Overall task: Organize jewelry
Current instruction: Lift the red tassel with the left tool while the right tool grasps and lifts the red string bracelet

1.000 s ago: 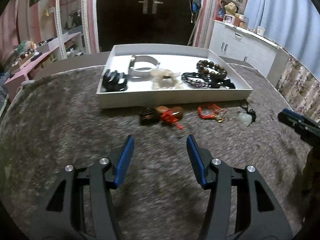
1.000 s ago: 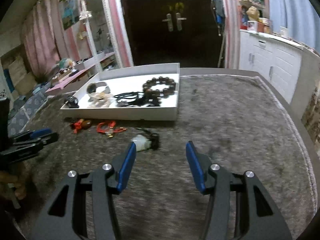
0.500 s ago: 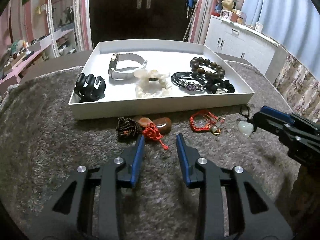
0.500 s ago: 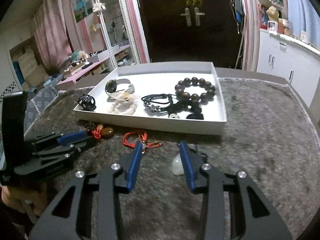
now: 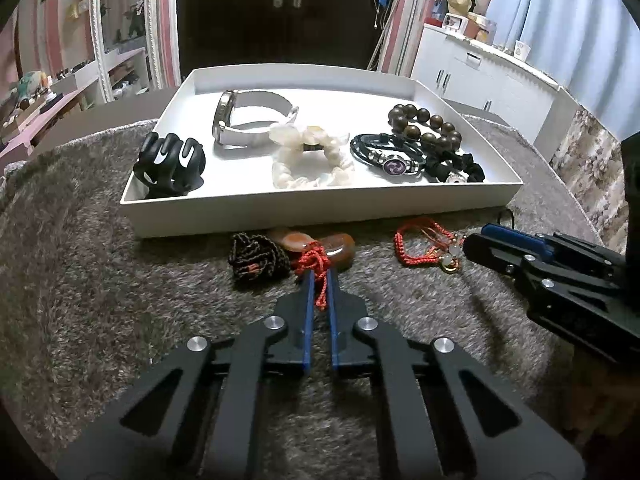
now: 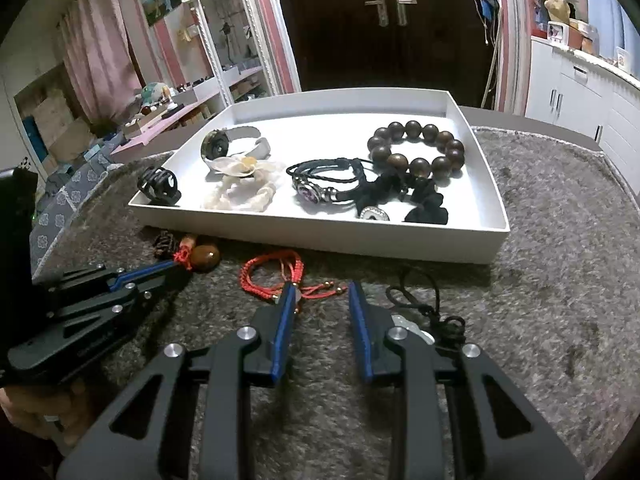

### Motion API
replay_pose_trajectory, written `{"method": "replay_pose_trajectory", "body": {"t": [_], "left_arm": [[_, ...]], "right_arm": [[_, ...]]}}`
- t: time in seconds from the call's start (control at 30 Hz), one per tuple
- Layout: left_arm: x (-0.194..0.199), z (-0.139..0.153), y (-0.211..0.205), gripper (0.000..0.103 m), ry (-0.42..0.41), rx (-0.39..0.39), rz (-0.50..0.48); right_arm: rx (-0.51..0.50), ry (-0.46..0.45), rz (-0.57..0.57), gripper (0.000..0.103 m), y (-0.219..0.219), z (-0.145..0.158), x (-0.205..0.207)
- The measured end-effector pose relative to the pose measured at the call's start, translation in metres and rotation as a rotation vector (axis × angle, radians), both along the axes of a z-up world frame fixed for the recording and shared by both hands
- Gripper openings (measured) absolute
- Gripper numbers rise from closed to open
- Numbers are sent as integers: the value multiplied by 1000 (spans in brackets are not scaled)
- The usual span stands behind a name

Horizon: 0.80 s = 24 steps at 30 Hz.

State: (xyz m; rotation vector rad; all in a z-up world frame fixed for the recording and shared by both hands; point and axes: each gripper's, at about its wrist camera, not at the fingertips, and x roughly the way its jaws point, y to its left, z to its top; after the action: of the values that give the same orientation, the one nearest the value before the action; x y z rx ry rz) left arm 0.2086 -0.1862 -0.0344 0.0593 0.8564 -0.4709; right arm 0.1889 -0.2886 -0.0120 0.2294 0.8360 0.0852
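Red knotted cord (image 5: 316,266) of amber-bead charm (image 5: 334,245) pinched in left gripper (image 5: 319,276), fingers just clamped on it; charm lies on grey carpeted surface (image 5: 100,280) just near white tray (image 5: 320,206). Right gripper (image 6: 320,294) fingers closing but still apart, around tail of red braided bracelet (image 6: 272,272); jade pendant (image 6: 412,326) just right. Tray holds bead bracelet (image 6: 416,150), watch (image 5: 248,120).
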Motion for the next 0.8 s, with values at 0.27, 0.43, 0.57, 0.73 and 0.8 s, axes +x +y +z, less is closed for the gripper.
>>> {"method": "replay_pose_trajectory", "body": {"t": [0.27, 0.43, 0.57, 0.73, 0.8], "left_arm": [[-3, 2, 1, 2, -14, -9, 3], [-2, 0, 2, 2, -3, -11, 6], [-1, 0, 3, 2, 4, -20, 5], [-4, 3, 3, 1, -11, -24, 2], [-9, 12, 4, 1, -32, -31, -6]], "right_arm": [[5, 1, 23, 28, 5, -1, 9], [4, 12, 39, 27, 10, -4, 16], [-23, 53, 71, 11, 19, -10, 25], [-21, 17, 38, 6, 15, -2, 15], [-6, -11, 32, 6, 11, 8, 6]]}}
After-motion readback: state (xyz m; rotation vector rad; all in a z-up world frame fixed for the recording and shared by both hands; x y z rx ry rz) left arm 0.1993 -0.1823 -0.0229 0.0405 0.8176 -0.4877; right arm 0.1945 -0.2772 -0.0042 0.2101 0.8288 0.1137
